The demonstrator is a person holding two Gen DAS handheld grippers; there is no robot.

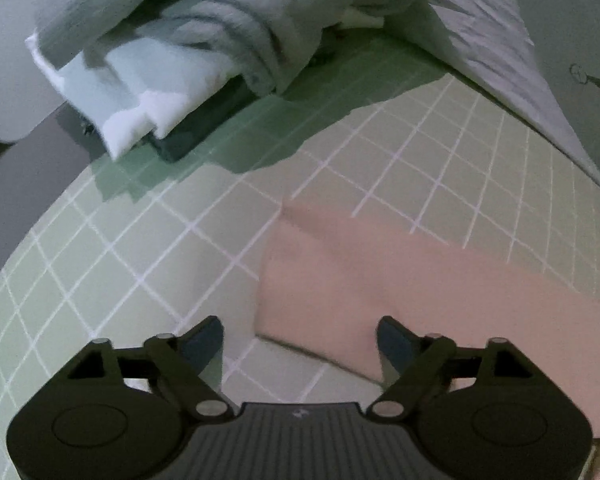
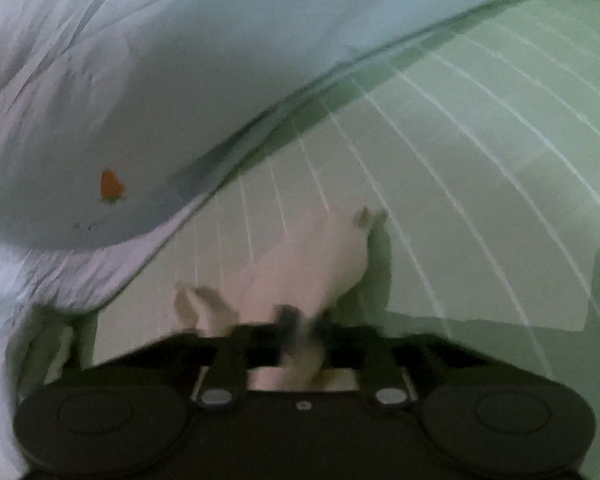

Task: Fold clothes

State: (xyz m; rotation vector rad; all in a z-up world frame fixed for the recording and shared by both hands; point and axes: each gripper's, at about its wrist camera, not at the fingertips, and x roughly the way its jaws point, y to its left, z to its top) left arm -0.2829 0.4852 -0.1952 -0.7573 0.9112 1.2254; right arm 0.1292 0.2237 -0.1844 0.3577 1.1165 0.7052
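A pale pink garment (image 1: 400, 284) lies flat on the green gridded mat (image 1: 180, 248), just ahead and right of my left gripper (image 1: 300, 340). That gripper stands open above the mat, with its right finger over the garment's near edge and nothing between the fingers. In the right wrist view my right gripper (image 2: 300, 332) is shut on a bunched part of the pink garment (image 2: 312, 260), which rises off the mat (image 2: 480, 208) in front of it. The view is blurred and its fingertips are hard to make out.
A heap of white and grey clothes (image 1: 188, 40) sits at the mat's far left, over a dark flat object (image 1: 204, 120). A white printed sheet (image 2: 120, 100) with a small orange figure borders the mat's far edge.
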